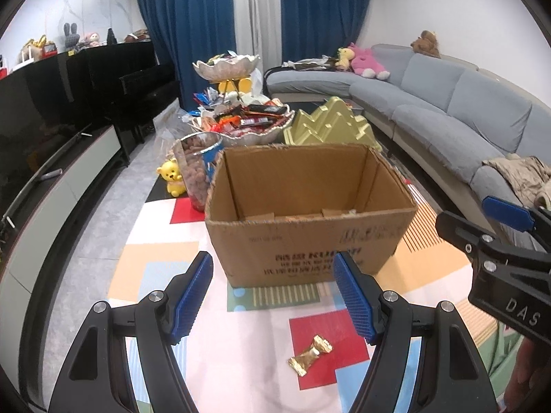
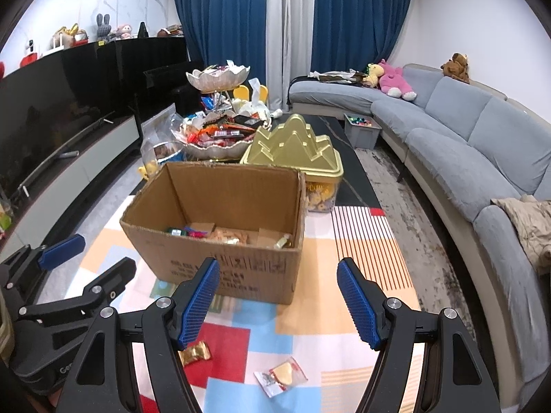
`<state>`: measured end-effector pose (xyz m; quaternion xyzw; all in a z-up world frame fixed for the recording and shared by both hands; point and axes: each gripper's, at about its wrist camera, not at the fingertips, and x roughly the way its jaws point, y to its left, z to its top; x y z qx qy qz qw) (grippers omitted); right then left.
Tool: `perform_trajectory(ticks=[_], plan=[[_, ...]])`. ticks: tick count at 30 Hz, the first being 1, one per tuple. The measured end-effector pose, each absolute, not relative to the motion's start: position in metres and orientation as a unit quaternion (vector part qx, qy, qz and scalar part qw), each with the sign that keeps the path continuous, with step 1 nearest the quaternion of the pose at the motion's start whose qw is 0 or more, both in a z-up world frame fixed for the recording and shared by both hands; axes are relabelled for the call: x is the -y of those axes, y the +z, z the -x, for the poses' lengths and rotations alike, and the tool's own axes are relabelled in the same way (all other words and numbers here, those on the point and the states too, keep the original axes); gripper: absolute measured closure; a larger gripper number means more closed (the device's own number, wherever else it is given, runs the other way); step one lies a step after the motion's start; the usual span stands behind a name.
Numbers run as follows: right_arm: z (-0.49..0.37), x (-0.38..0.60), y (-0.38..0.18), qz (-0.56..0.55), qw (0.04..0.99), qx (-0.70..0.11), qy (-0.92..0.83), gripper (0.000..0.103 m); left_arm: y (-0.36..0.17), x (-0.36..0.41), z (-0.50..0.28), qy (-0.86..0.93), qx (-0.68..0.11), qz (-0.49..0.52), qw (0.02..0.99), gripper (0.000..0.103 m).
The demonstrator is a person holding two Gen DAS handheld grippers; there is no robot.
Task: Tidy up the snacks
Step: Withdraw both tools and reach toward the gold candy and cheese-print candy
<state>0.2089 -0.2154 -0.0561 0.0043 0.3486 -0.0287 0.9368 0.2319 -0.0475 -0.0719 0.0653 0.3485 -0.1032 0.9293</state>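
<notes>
An open cardboard box (image 1: pixel 303 237) (image 2: pixel 220 258) stands on a patterned cloth, with several wrapped snacks (image 2: pixel 206 234) on its bottom. A gold-wrapped candy (image 1: pixel 310 354) (image 2: pixel 194 352) lies on the cloth in front of the box, below and between the left gripper's blue pads. A clear packet with a yellow snack (image 2: pixel 280 375) lies in front of the right gripper. My left gripper (image 1: pixel 273 299) is open and holds nothing. My right gripper (image 2: pixel 279 306) is open too, empty, hovering short of the box. Each gripper shows at the other view's edge.
Behind the box stand a tiered white bowl stand heaped with snacks (image 1: pixel 251 120) (image 2: pixel 213 137), a gold mountain-shaped lidded container (image 2: pixel 292 148) (image 1: pixel 327 125), and a jar of brown snacks (image 1: pixel 196 172). A grey sofa (image 2: pixel 465 144) curves on the right; a TV cabinet (image 1: pixel 51 172) runs along the left.
</notes>
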Motion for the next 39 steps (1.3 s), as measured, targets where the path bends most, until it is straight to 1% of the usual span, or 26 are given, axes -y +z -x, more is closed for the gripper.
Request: perform_trajectory(ticks=[4, 5, 7, 10, 12, 15, 18, 24, 39], plan=[[-0.204, 0.216, -0.065, -0.006, 0.935, -0.354, -0.033, 0.031, -0.080, 0.050, -0.225, -0.112, -0.346, -0.077, 0.928, 0.029], [-0.204, 0.217, -0.066, -0.005, 0.934, -0.356, -0.034, 0.027, -0.082, 0.050, -0.224, -0.115, -0.345, -0.079, 0.928, 0.029], [-0.201, 0.217, -0.069, -0.004, 0.934, -0.355, -0.038, 0.023, -0.086, 0.050, -0.221, -0.119, -0.347, -0.081, 0.927, 0.028], [-0.198, 0.217, -0.076, -0.003, 0.932, -0.359, -0.041, 0.023, -0.093, 0.048, -0.218, -0.122, -0.349, -0.086, 0.925, 0.026], [-0.196, 0.217, -0.081, -0.001, 0.931, -0.363, -0.043, 0.023, -0.099, 0.046, -0.215, -0.124, -0.349, -0.088, 0.925, 0.023], [-0.190, 0.217, -0.090, 0.006, 0.931, -0.362, -0.048, 0.023, -0.108, 0.042, -0.211, -0.128, -0.354, -0.087, 0.923, 0.022], [-0.183, 0.217, -0.099, 0.009, 0.930, -0.363, -0.052, 0.020, -0.121, 0.040, -0.208, -0.128, -0.364, -0.087, 0.918, 0.022], [-0.178, 0.218, -0.114, 0.012, 0.929, -0.366, -0.060, 0.019, -0.143, 0.041, -0.203, -0.137, -0.376, -0.092, 0.912, 0.022], [-0.167, 0.224, -0.156, -0.008, 0.920, -0.386, -0.067, 0.019, -0.178, 0.053, -0.190, -0.198, -0.358, -0.131, 0.903, 0.022]])
